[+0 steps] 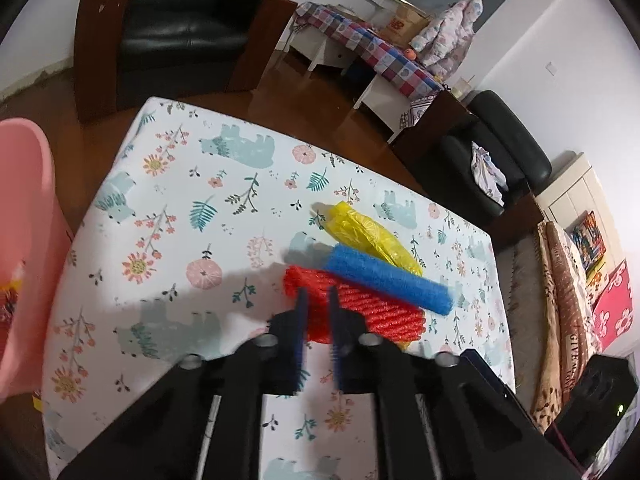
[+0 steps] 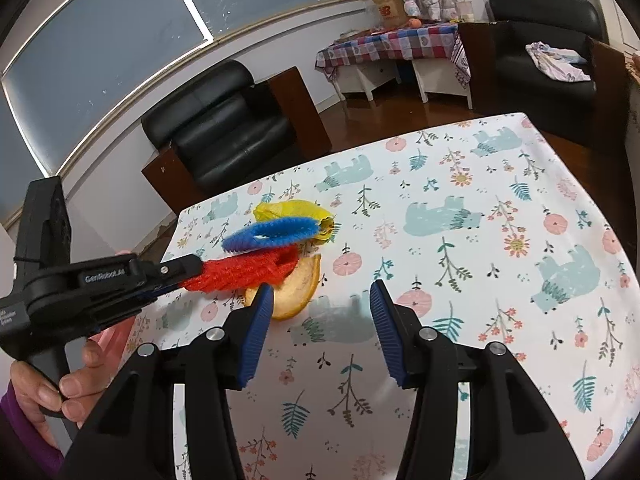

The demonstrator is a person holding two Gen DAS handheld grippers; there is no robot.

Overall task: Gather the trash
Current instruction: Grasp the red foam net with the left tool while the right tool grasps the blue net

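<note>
A red foam net sleeve [image 1: 360, 308] lies on the floral tablecloth, with a blue foam net sleeve [image 1: 392, 280] across it and a crumpled yellow plastic bag [image 1: 372, 236] behind. My left gripper [image 1: 316, 300] is shut on the near end of the red sleeve [image 2: 244, 272]; it shows from the side in the right wrist view [image 2: 188, 276]. There the blue sleeve [image 2: 272, 234] and yellow bag [image 2: 296, 210] lie on top, and a yellow fruit peel [image 2: 298, 292] sits under the red sleeve. My right gripper [image 2: 320, 300] is open and empty just right of the peel.
A pink plastic bin [image 1: 24, 240] stands off the table's left edge. The tablecloth [image 2: 480, 280] stretches wide to the right. Black armchairs [image 1: 176, 28] and a checked-cloth table [image 1: 380, 56] stand beyond on the wooden floor.
</note>
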